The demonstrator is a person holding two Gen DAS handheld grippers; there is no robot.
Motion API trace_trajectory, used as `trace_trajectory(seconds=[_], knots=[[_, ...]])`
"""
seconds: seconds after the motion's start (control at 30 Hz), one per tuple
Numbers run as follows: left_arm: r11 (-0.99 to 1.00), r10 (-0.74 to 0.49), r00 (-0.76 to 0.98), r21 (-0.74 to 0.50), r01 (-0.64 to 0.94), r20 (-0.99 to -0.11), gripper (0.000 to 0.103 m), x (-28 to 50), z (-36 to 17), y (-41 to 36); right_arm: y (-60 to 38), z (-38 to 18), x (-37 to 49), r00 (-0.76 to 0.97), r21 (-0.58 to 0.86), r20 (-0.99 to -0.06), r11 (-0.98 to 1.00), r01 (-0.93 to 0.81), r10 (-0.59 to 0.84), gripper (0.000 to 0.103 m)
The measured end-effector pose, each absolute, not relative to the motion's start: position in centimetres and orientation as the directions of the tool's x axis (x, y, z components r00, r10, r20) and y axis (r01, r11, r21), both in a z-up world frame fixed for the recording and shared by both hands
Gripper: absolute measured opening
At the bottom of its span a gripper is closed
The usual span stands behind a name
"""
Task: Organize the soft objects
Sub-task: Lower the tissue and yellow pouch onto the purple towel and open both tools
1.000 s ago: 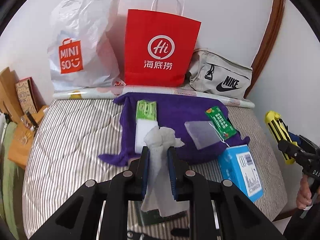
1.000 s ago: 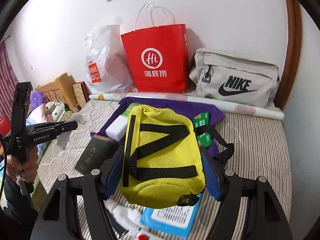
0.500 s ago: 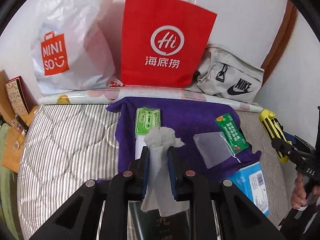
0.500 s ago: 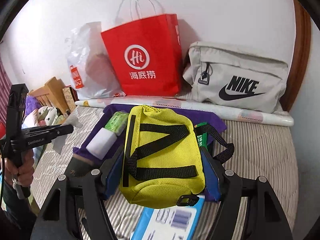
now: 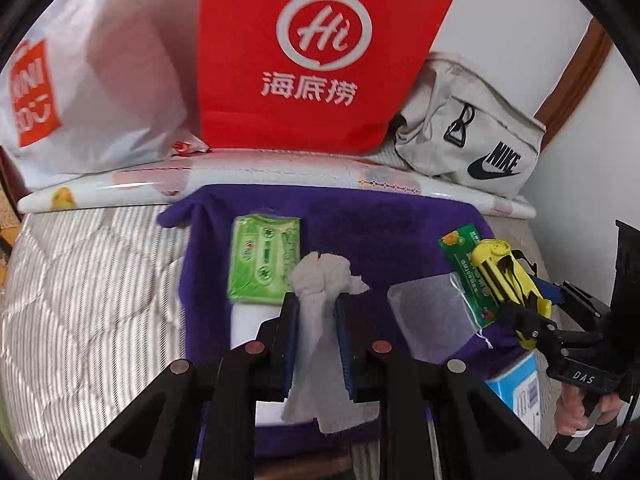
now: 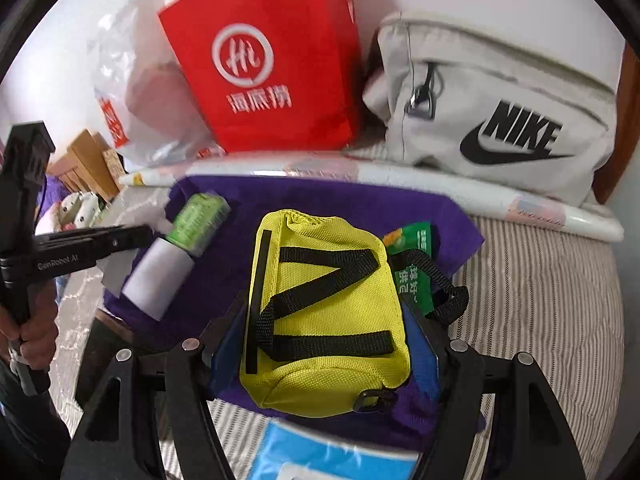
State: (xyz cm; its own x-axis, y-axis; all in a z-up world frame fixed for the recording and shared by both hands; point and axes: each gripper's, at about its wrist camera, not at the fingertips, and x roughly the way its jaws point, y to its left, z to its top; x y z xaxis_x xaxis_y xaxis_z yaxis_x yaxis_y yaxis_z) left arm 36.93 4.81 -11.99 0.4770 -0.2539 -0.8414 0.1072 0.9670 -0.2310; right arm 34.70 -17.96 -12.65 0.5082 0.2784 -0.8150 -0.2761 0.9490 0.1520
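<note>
The left gripper [image 5: 318, 308] has its jaws clenched on a crumpled grey-white tissue or thin cloth [image 5: 320, 280], which bunches into a knot above the jaws and hangs limp below them. It looks nearly weightless and shapeless, so a pinch at the bunched middle, as here, should hold best; a grip on a loose corner would likely let it tear or slide out.

The right gripper [image 6: 326, 336] has its jaws grasping a small yellow woven-nylon pouch with black webbing straps [image 6: 326, 308], one jaw on each long side. The pouch bulges between the jaws, so it is soft but keeps its form; the weave looks grippy, and its black strap loop [image 6: 440, 280] dangles past the right jaw and could snag.

Ahead of and beneath both pairs of jaws lies a purple fleece cloth [image 5: 360, 220] spread on the striped bed [image 6: 540, 300].
</note>
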Motion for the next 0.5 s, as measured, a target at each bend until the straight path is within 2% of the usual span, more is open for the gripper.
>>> trace_trajectory(seconds=[0.4,0.47,0.5], knots=[[0.973,-0.227,0.45,-0.221,0.066,-0.864,0.018,40.6,-14.6,4.6,-17.6,-15.5,37.0,0.445,0.12,-0.864,0.955,-0.271,0.234,0.071],[0.966,-0.252,0.436,-0.252,0.059,-0.864,0.023,40.9,-14.9,4.8,-17.3,-15.8,37.2,0.44,0.104,-0.87,0.955,-0.276,0.222,0.072],[0.96,-0.269,0.427,-0.277,0.045,-0.863,0.029,41.0,-15.1,5.1,-17.1,-15.9,37.3,0.431,0.1,-0.875,0.954,-0.282,0.219,0.073]])
